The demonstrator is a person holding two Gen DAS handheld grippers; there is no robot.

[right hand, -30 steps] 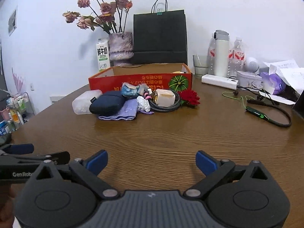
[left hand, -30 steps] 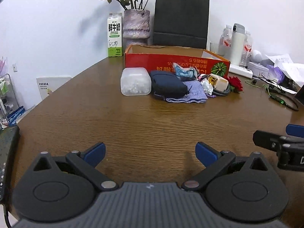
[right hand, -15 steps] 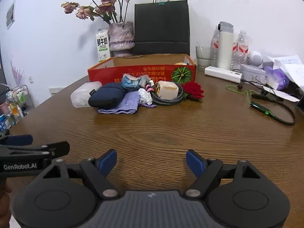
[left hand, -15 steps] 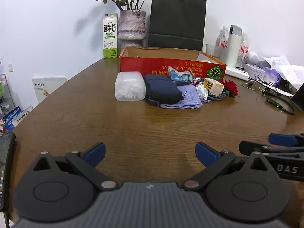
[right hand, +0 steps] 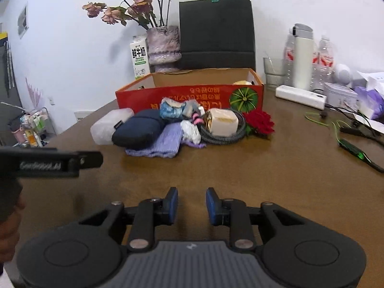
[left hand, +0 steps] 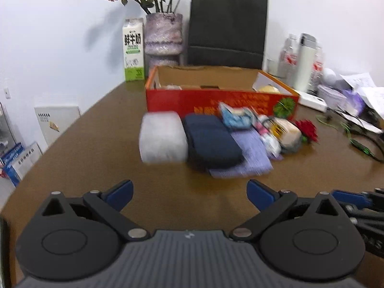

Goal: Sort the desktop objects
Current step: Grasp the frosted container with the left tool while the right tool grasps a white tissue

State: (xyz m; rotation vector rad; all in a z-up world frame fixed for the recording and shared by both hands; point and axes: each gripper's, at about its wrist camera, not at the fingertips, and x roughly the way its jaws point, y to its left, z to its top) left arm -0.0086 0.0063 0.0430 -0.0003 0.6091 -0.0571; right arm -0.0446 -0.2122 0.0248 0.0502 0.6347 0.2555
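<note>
A pile of objects lies on the brown table in front of a red cardboard box (left hand: 220, 100) (right hand: 189, 97): a white plastic case (left hand: 163, 136) (right hand: 108, 126), a dark blue pouch (left hand: 211, 141) (right hand: 139, 129), a purple cloth (left hand: 249, 156) (right hand: 165, 141), a blue-white wrapper (right hand: 172, 109), a cream block in a coiled cable (right hand: 224, 122) and a red flower (right hand: 260, 121). My left gripper (left hand: 189, 192) is wide open and empty, short of the pile. My right gripper (right hand: 192, 204) has its jaws narrowed to a small gap, empty, well short of the pile.
Behind the box stand a milk carton (left hand: 133, 50), a vase of dried roses (left hand: 163, 36) and a black paper bag (left hand: 226, 26). Bottles, a white flask (right hand: 302, 55), a power strip (right hand: 300, 93), papers and green cables (right hand: 352, 148) crowd the right side.
Both grippers moved forward and up toward the pile. The right gripper's jaws closed from wide open to a narrow gap. The left gripper stayed open.
</note>
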